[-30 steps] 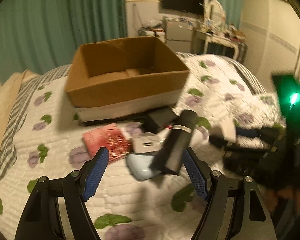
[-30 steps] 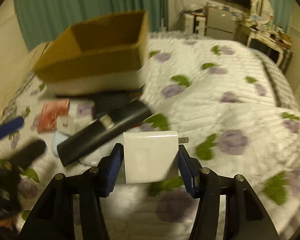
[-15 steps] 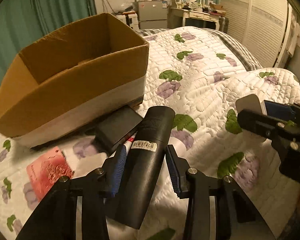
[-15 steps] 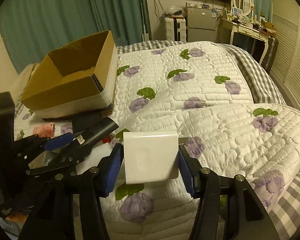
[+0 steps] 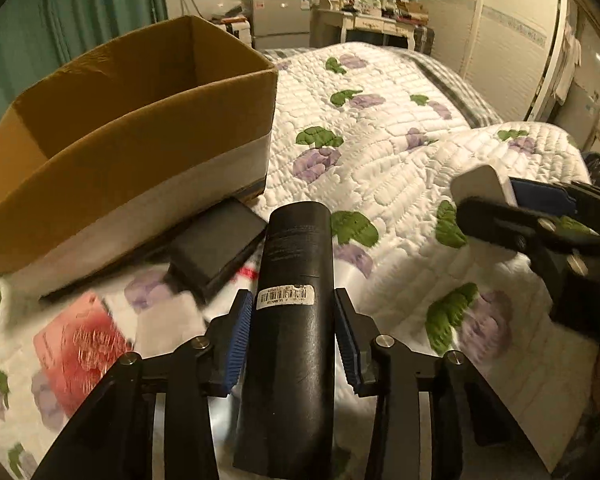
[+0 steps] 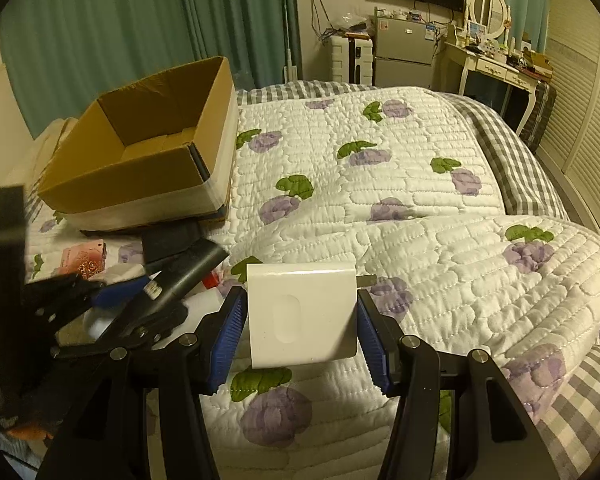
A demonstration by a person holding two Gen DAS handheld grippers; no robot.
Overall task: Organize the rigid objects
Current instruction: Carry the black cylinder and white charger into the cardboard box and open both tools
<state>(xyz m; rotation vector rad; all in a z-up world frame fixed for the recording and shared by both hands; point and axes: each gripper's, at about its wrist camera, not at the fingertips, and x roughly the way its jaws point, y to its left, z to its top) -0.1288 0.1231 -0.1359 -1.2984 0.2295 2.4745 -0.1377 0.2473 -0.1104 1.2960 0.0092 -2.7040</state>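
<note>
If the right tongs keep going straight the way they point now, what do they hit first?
Most likely the quilt. The right tongs, shut on the white charger, point down at bare bedding; the cardboard box sits off to the left. Depth is uncertain.

1. I can't read any text outright in either view.
2. Black cylinder (image 5: pixel 292 320): white barcode sticker (image 5: pixel 286 297) with digits under the bars, too small to make out. There's faint grey print higher on the barrel, illegible.
3. Red packet (image 5: pixel 78 354) on the bed: embossed gold pattern, blurred, and I get no letters from it.
4. White charger (image 6: pixel 302 316): blank face, only an oval recess.
</note>
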